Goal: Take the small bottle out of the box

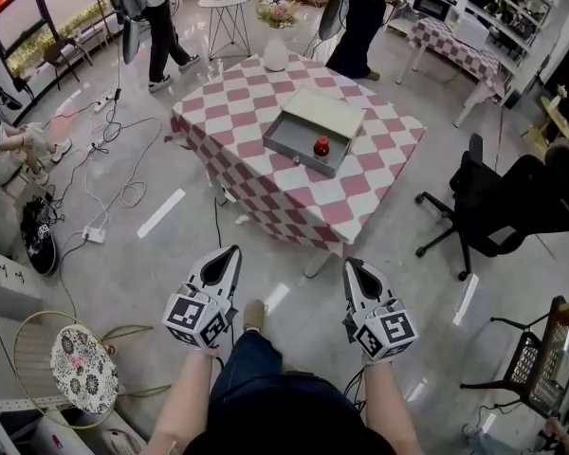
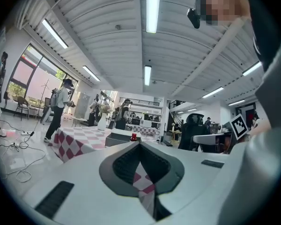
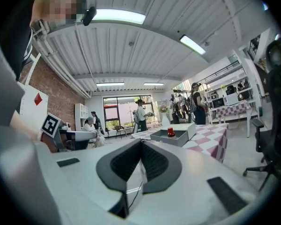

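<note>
The small bottle (image 1: 321, 146) stands upright inside the box (image 1: 286, 146), close to the box's near-right wall. It is bright red and squat, with a rounded body that narrows to a short top. It is too small in the frame to show a label or any finer detail. From the right gripper view the small bottle (image 3: 170, 132) rises just above the box's grey rim (image 3: 174, 139). From the left gripper view it is only a red dot (image 2: 134, 137) over the box edge (image 2: 117, 138).

The box is shallow, grey and rectangular, with a paler lid (image 1: 324, 111) leaning open at its far side. It rests near the middle of the bench (image 1: 256, 180), which is draped in a pink-and-white checked cloth. A white vase (image 1: 276, 51) with flowers stands on the far corner of the bench, well apart from the box.

Both claws are held low over the floor, well short of the bench and pointing toward it. The left claw (image 1: 234, 252) is closed — its dark ribbed pads meet at the tip (image 2: 139, 144) and nothing is caught between them. The right claw (image 1: 350, 263) is likewise closed and empty, its pads pressed together (image 3: 140, 142).

A black office chair (image 1: 512, 207) stands to the right of the bench.
</note>
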`<state>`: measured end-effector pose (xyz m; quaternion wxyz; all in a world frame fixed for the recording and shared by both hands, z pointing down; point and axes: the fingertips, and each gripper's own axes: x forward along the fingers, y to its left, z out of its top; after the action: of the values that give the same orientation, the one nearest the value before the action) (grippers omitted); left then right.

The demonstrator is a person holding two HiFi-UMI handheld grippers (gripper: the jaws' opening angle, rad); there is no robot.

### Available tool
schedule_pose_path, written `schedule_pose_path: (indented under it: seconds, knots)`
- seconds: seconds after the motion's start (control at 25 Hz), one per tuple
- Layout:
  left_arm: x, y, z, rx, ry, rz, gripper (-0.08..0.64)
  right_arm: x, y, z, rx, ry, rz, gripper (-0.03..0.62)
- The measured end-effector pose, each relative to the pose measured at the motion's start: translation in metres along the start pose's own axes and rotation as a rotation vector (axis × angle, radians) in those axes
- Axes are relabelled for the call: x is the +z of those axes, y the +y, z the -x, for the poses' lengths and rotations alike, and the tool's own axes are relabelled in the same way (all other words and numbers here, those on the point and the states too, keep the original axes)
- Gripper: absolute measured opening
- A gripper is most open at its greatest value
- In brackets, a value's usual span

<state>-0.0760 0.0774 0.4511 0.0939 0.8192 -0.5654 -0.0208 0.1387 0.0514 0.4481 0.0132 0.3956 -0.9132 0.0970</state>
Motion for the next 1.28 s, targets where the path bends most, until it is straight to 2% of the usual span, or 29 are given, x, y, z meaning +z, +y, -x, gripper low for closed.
schedule_pose_path:
  seconds: [0.32, 0.68, 1.08, 1.28]
  knots:
    - [0.02, 0.059, -0.064, -0.058, 0.01, 0.008, 0.009, 0.012, -0.017, -0.076, -0.048, 0.004, -0.017, 0.005]
    - [0.027, 0.106, -0.122, -0.136, 0.027, 0.022, 0.009, 0.012, -0.035, -0.129, -0.127, 0.016, -0.037, 0.005]
    - [0.032, 0.13, -0.173, -0.257, 0.041, 0.036, 0.009, 0.014, -0.054, -0.168, -0.244, -0.001, -0.055, 0.006]
    - [0.032, 0.143, -0.186, -0.286, 0.042, 0.039, 0.009, 0.011, -0.058, -0.184, -0.275, 0.002, -0.056, 0.006]
